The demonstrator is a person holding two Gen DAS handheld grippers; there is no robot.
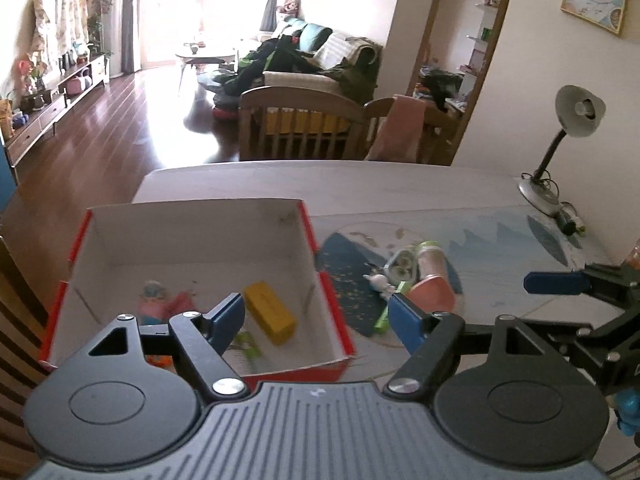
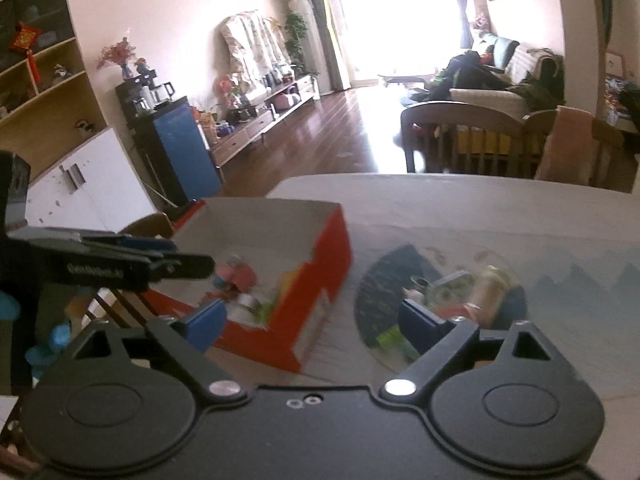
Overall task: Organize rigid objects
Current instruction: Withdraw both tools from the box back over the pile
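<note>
The landmark here is the red-and-white cardboard box (image 1: pixel 192 272), open at the top and sitting at the left end of the surface (image 1: pixel 360 184). Inside it, toward its left wall, lies a pink and blue toy figure (image 1: pixel 160 300). Right of that, near the middle of the box floor, a yellow block (image 1: pixel 269 313) lies at a slant, and a small green item (image 1: pixel 246 344) sits just in front of the block, too blurred to identify.

The left gripper (image 1: pixel 318 316) hangs over the box's near right corner. Its blue-padded fingers (image 1: pixel 228 316) are spread wide with nothing between them, one above the box interior and the other past the box's right wall.

Right of the box, on a blue-patterned mat (image 1: pixel 500 264), a small heap of objects lies close together: a little white figure (image 1: pixel 380 282), a grey owl-faced piece (image 1: pixel 402 264), a pink cup (image 1: pixel 434 294) on its side and a cylindrical jar with a green lid (image 1: pixel 430 254). A green piece beneath them is partly hidden.

Farther right of the box, the right gripper (image 2: pixel 316 322) is also spread apart and empty; from its own camera its fingers (image 2: pixel 204 322) frame the box's red side and the blurred heap. A desk lamp (image 1: pixel 560 148) stands at the surface's far right, well apart from the box.
</note>
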